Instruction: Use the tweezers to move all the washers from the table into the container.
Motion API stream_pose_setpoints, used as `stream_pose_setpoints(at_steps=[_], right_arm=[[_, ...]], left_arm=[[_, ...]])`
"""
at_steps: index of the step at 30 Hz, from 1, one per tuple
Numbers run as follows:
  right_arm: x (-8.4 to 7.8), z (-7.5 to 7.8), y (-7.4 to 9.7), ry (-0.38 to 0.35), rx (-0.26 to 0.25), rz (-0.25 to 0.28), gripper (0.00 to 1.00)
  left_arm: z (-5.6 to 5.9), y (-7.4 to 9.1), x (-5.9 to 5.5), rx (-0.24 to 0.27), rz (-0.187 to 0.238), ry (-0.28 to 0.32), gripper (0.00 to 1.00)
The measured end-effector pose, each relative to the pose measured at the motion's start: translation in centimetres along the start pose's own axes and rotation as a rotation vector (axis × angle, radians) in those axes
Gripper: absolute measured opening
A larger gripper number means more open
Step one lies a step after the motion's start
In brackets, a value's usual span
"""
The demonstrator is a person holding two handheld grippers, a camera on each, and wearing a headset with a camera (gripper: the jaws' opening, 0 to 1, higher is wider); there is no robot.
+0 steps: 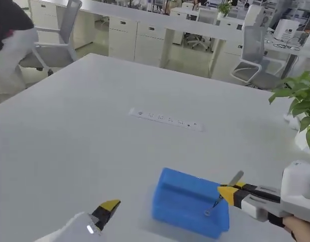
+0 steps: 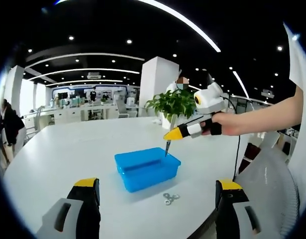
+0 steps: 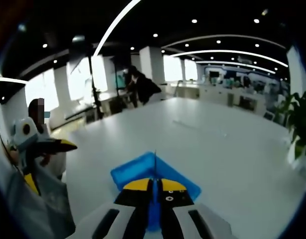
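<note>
I see right tongs (image 1: 226,193) pinching slim metal tweezers (image 1: 215,202), tips over blue rectangular plastic container (image 1: 180,209) | left tongs (image 2: 156,184) spread | small metal washers (image 2: 169,197) on white bench (image 2: 58,149) at container's 5 o'clock | I judge them light, stiff, slippery; I'd nip one rim.

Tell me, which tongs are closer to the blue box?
Right. The right tongs hang over the edge of the blue box, holding tweezers that point down into it. The left tongs sit open off to its side, apart from it.
</note>
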State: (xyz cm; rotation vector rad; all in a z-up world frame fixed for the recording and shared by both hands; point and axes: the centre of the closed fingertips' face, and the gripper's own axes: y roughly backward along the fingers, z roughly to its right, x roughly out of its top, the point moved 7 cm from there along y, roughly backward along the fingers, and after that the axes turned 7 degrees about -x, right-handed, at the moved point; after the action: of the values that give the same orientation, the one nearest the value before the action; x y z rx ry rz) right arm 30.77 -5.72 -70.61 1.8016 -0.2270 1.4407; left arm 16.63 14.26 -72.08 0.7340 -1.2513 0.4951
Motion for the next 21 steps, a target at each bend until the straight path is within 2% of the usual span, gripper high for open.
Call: stream_pose_setpoints(at_steps=[3,5,8,11,15,21], right_arm=[[0.5,-1.2,0.7,0.009,0.014,0.011,0.03],[0.6,-2.0,1.0,0.02,0.027,0.014,0.03],[0.5,-3.0,1.4,0.031,0.049,0.013,0.03],[0.1,-4.0,1.6,0.03,0.067,0.008,0.03],[-1.8,-4.9,1.2,0.007,0.099,-0.013,0.03],[-4.4,-5.8,0.2,-0.03,0.12,-0.063,0.03]], left_arm=[[0.0,0.0,-0.1,0.005,-0.009,0.006,0.99],[0.0,-0.2,-0.3,0.008,-0.029,-0.002,0.99],[0.1,-0.2,-0.4,0.013,-0.052,-0.023,0.99],[0.1,-0.2,-0.4,0.014,-0.055,-0.019,0.99],[0.0,-0.3,-0.6,0.016,-0.064,-0.013,0.99],[-0.2,-0.3,-0.8,0.028,-0.073,-0.004,0.99]])
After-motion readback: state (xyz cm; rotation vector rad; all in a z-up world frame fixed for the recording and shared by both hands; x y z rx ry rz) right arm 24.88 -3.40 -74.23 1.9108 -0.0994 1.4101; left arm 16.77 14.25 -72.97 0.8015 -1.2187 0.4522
